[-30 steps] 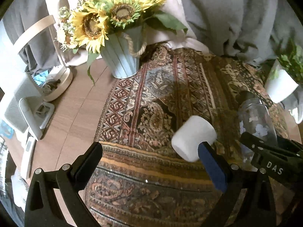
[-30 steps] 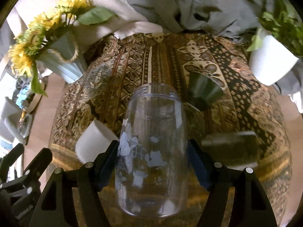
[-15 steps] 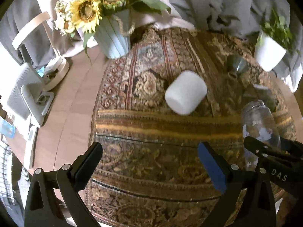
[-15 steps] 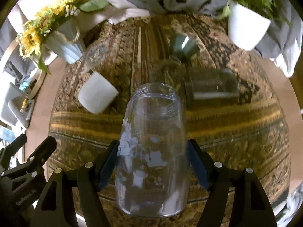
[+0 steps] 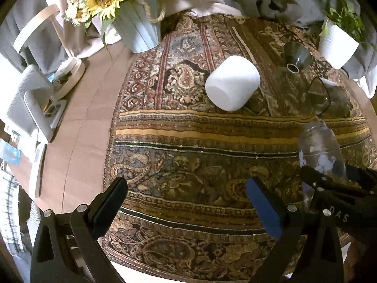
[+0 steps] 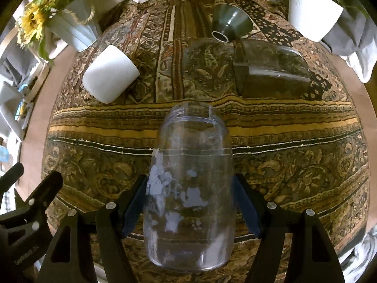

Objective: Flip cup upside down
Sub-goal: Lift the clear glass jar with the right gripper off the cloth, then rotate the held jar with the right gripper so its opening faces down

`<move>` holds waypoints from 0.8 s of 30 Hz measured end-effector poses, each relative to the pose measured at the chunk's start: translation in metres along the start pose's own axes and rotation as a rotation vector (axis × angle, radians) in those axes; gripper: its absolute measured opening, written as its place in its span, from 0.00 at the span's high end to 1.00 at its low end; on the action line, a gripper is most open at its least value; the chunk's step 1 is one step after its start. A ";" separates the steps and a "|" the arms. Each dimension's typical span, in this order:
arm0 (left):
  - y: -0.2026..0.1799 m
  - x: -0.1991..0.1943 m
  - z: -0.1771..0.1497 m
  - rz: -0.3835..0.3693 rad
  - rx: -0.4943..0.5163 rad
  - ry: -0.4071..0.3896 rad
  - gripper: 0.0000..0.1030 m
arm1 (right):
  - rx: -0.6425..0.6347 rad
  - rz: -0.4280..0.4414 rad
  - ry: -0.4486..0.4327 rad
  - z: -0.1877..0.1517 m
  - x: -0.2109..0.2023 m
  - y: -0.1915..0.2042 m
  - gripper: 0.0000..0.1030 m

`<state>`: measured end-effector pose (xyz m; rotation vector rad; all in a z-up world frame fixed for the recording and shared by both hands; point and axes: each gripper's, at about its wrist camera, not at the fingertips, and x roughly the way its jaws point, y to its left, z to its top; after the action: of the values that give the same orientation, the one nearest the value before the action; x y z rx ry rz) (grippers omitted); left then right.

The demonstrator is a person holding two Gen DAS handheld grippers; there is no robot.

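My right gripper [image 6: 192, 202] is shut on a clear plastic cup [image 6: 190, 188] with white printed figures, held above the patterned cloth with its mouth pointing away from me. The same cup [image 5: 321, 155] shows at the right of the left wrist view, in the right gripper's black jaws. My left gripper [image 5: 186, 200] is open and empty above the near part of the cloth. A white cup [image 5: 232, 86] lies on its side on the cloth, also seen in the right wrist view [image 6: 110, 73].
A dark green funnel-shaped cup [image 6: 231, 24] and a dark glass jar [image 6: 271, 68] lie on their sides on the cloth [image 6: 294, 153]. A sunflower vase [image 5: 139, 30] stands at back left, a white plant pot [image 6: 313, 14] at back right. White devices [image 5: 30, 103] sit left on the wooden table.
Both grippers have drawn back and up from the cloth, so the objects look farther away. The clear cup stays in my right gripper. The left gripper stays open.
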<state>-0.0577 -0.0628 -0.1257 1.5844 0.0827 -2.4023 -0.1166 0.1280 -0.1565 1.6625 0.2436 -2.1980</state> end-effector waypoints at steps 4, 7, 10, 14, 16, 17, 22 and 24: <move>0.002 0.004 -0.004 0.010 -0.023 0.016 0.00 | -0.001 0.003 0.002 0.001 0.003 -0.001 0.30; 0.004 0.003 -0.005 0.003 -0.039 0.019 0.00 | -0.004 0.015 0.006 0.001 0.003 -0.002 0.27; 0.004 -0.003 -0.003 -0.005 -0.049 0.009 0.00 | -0.010 0.025 -0.016 0.001 -0.007 -0.001 0.21; 0.002 -0.022 -0.001 -0.039 -0.063 -0.025 0.00 | 0.010 0.030 -0.081 0.001 -0.042 -0.009 0.21; 0.000 -0.032 0.000 -0.062 -0.068 -0.047 0.00 | 0.035 0.030 -0.124 0.000 -0.060 -0.017 0.21; -0.005 -0.039 0.001 -0.074 -0.064 -0.063 0.00 | 0.048 0.028 -0.149 -0.001 -0.072 -0.023 0.21; -0.031 -0.058 0.000 -0.122 -0.021 -0.085 0.00 | 0.090 0.005 -0.226 -0.010 -0.106 -0.048 0.20; -0.046 -0.061 0.000 -0.155 -0.006 -0.075 0.00 | 0.107 0.006 -0.224 -0.015 -0.111 -0.063 0.20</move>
<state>-0.0462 -0.0067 -0.0749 1.5359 0.2057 -2.5731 -0.1023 0.2114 -0.0601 1.4494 0.0616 -2.4057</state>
